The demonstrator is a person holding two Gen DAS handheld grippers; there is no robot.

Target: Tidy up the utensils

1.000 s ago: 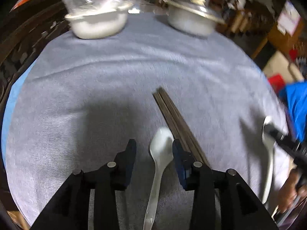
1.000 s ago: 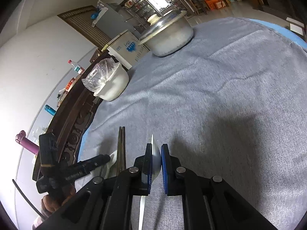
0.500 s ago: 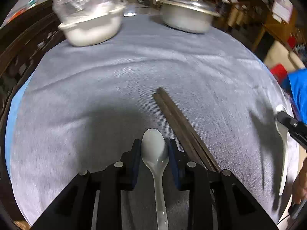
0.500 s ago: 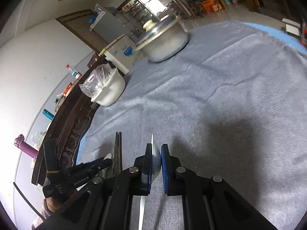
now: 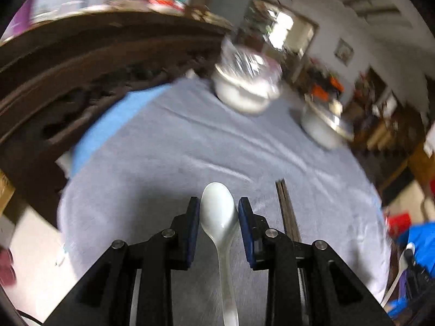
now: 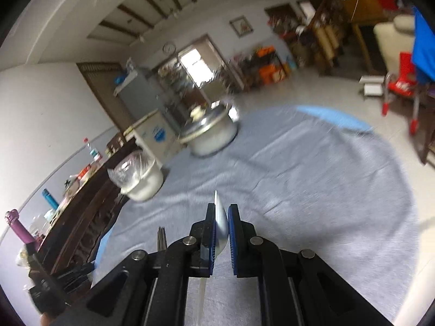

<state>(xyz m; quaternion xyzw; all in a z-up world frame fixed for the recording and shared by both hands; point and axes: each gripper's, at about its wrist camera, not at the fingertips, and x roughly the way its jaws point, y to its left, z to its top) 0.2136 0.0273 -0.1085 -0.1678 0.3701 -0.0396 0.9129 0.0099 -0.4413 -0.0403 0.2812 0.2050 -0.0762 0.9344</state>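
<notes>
In the left wrist view the left gripper (image 5: pixel 219 213) sits low in the centre of the frame with its blue-padded fingers (image 5: pixel 192 225) closed against the two sides of a white ceramic spoon (image 5: pixel 219 217); the bowl of the spoon faces up and juts past the fingertips, and its handle runs straight down to the bottom edge of the frame. Just to the right of that gripper a pair of dark wooden chopsticks (image 5: pixel 286 209) lies flat on the grey tablecloth (image 5: pixel 168 152) that covers the round surface, side by side and pointing up the frame. Farther up, a white bowl draped in clear plastic (image 5: pixel 246 81) stands on the cloth in the upper centre, and a white pot with a metal lid (image 5: pixel 325 127) stands to its right; both are blurred. In the right wrist view the right gripper (image 6: pixel 222 233) is nearly closed, its pads pressed on a second white spoon (image 6: pixel 219 225) held on edge, so that only the thin rim rises above the fingertips and the handle hangs down between the black arms. The chopsticks (image 6: pixel 162 237) show as a short dark strip just left of this gripper. On the cloth (image 6: pixel 312 179) beyond, the plastic-covered bowl (image 6: pixel 141 179) is at left centre and the lidded pot (image 6: pixel 210 133) is above the middle of the frame. The other gripper shows dimly at the lower left edge.
</notes>
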